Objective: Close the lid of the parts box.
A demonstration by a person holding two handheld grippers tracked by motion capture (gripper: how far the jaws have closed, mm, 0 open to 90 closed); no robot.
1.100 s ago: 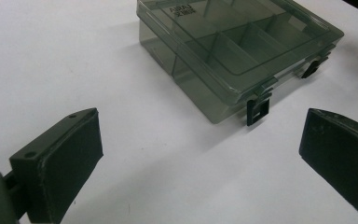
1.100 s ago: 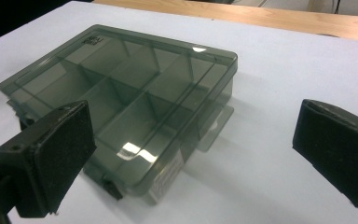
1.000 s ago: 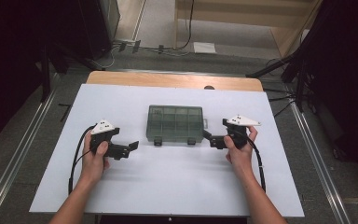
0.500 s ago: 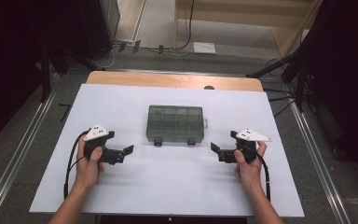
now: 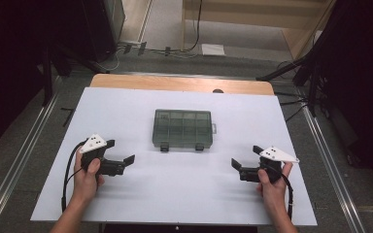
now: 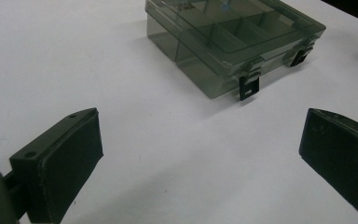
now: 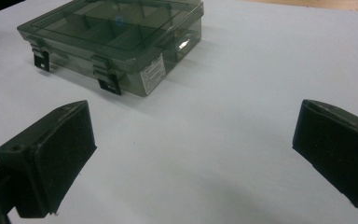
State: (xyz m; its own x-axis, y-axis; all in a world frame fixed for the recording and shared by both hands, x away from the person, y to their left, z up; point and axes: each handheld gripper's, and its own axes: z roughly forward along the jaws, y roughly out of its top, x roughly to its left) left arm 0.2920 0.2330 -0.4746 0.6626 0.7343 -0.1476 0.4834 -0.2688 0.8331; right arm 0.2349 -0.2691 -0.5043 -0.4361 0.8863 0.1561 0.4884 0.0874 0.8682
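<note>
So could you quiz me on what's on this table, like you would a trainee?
1. True or false: the lid of the compartment box is shut.
2. The left tongs are: A) open, holding nothing; B) clamped on a latch; C) resting on the lid.
3. How many black latches hang on the box's near side?

Key
1. True: the clear lid lies flat on the box.
2. A. The right tongs are open too, and both stand apart from the box on the white table.
3. Two.
</note>
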